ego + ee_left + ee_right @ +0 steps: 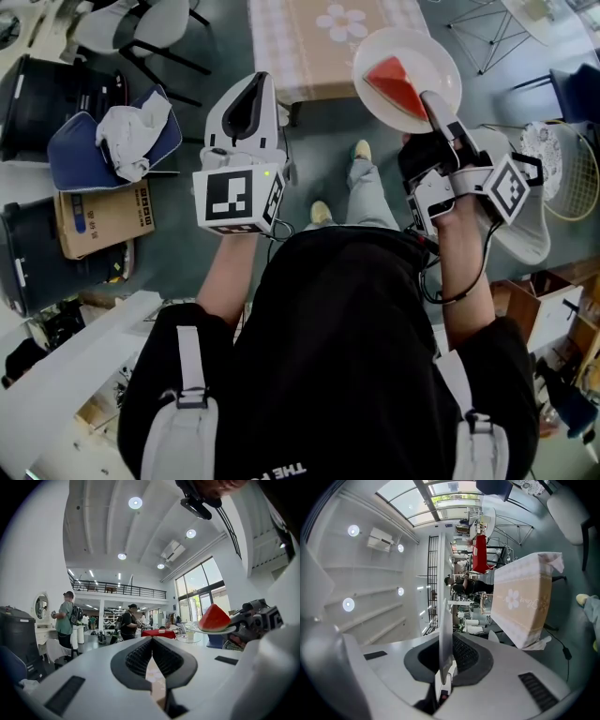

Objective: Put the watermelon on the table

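Grey-green floor spreads below the person, and a worktop (314, 47) under a checked cloth printed with a flower stands ahead, a little beyond the feet. Off to the left are a blue seat (80, 155) heaped with white cloth and a cardboard box (98, 220). The gripper views show a tall, bright hall with ceiling lights, big windows and other people standing well away.

The task is under way but not done. The watermelon (396, 86), a red wedge, lies on a white plate (439, 66). The plate is held level in the air by the right claw (433, 103), which pinches its near rim. In that claw's own view the rim runs edge-on between the pads. In the head view the plate overlaps the worktop's right corner, though it is probably short of it and higher; the steep angle makes that hard to judge. The left claw (253, 92) is pressed together on nothing and is held level beside the other, taking no part.

What is left, as I judge it, is to carry the plate over the cloth, lower it flat so the wedge does not slide, and let go of the rim.
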Available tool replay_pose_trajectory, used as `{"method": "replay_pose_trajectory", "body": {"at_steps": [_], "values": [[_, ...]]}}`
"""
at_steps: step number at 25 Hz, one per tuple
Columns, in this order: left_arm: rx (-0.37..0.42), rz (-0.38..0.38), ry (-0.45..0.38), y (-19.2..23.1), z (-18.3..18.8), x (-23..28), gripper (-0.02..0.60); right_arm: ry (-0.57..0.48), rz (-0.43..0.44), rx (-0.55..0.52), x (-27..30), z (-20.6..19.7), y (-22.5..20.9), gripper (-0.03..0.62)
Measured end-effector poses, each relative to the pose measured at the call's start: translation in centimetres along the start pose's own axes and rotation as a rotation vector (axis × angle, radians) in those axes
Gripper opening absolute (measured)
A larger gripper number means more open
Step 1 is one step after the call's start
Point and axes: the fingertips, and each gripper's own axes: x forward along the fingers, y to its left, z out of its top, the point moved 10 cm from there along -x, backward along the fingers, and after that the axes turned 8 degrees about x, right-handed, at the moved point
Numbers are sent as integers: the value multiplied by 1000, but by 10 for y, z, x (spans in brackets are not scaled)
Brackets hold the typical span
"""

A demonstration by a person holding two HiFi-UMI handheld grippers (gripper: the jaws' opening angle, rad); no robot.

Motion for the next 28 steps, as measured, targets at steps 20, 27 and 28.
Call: {"method": "replay_pose_trajectory", "body": {"at_steps": [20,27,28], "values": [[17,-21,18,-12,12,125,11,63,-3,23,88,94,-6,28],[12,-30,60,-10,10,213,11,123,-41,53,151,151,-19,28],[13,-33,61,-10,10,217,11,126,-45,51,154,153,-20,28]]}}
